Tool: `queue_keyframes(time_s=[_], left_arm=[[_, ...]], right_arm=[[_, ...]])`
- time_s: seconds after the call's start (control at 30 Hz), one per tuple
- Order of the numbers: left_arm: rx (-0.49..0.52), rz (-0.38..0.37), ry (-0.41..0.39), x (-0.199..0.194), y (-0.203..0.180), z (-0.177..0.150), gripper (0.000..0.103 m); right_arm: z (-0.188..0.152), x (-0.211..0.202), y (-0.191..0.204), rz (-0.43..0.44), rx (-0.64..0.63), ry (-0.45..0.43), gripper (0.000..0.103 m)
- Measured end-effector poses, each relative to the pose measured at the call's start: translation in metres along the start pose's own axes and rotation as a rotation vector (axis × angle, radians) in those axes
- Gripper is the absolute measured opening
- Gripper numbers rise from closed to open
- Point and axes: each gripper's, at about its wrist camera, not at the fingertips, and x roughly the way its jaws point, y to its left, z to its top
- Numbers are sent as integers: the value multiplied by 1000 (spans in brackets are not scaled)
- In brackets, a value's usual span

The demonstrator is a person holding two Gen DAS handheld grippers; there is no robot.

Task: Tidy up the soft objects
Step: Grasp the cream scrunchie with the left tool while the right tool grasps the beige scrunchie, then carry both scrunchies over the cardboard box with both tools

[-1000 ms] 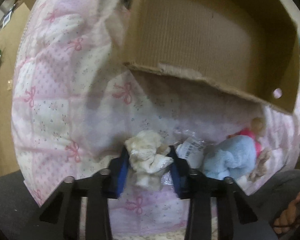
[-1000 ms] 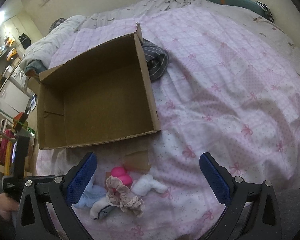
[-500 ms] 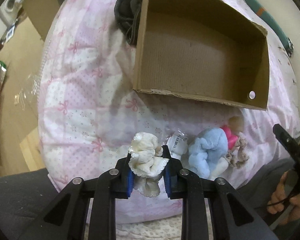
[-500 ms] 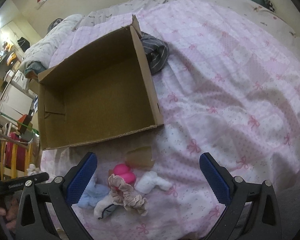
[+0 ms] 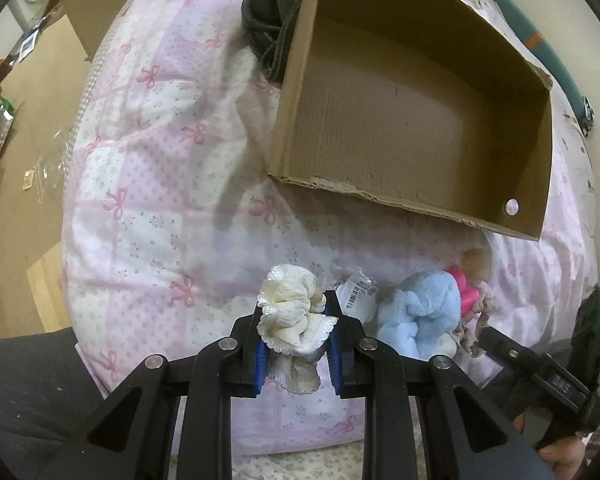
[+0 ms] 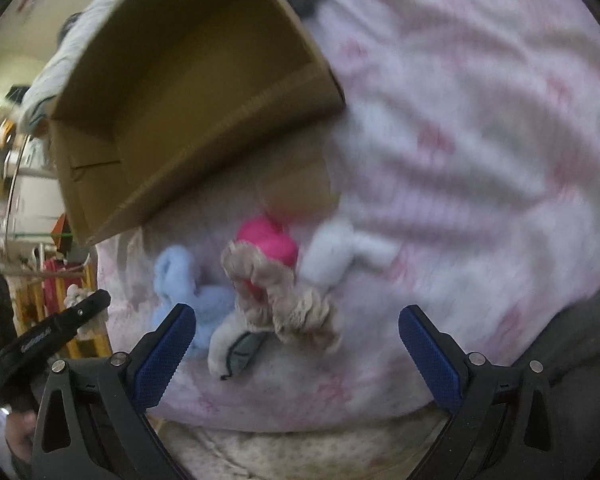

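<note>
Currently cream scrunchie (image 5: pixel 296 312) is pinched in left hand-held gripper (image 5: pixel 298 344), above the bed's (image 5: pixel 148 184) near edge. Cardboard box (image 5: pixel 400 120) is empty; blue plush (image 5: pixel 420 312), pink toy (image 6: pixel 268 240), beige scrunchie (image 6: pixel 284 296) remain outside. Right hand-held gripper (image 6: pixel 296 344) gapes wide, empty.

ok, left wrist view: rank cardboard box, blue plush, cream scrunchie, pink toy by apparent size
1. cardboard box
2. blue plush and cream scrunchie: look alike; the scrunchie is nearer the camera, so unranked
3. pink toy, mostly hidden behind the plush
</note>
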Motion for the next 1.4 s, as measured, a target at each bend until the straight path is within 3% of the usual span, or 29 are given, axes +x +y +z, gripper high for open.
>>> queue_keyframes(time_s=[0.07, 0.17, 0.23, 0.3, 0.43, 0.97, 1.4], left_arm=[[0, -3, -4, 0, -1, 0, 22], [-4, -9, -8, -2, -1, -1, 22], [-4, -10, -9, -3, -1, -1, 22], [-4, -11, -10, -3, -1, -1, 22], [-10, -17, -12, -3, 1, -1, 22], [-6, 37, -92, -17, -1, -6, 22], [-15, 98, -177, -34, 3, -8, 22]], right_arm=[[-4, 9, -1, 5, 60, 15, 100], [-9, 20, -2, 24, 160, 32, 82], [-11, 21, 4, 3, 178, 11, 63], [-12, 22, 9, -11, 164, 2, 35], [-11, 14, 16, -6, 103, -31, 11], [-17, -74, 46, 177, -164, -206, 6], [-16, -76, 50, 224, -280, -205, 6]])
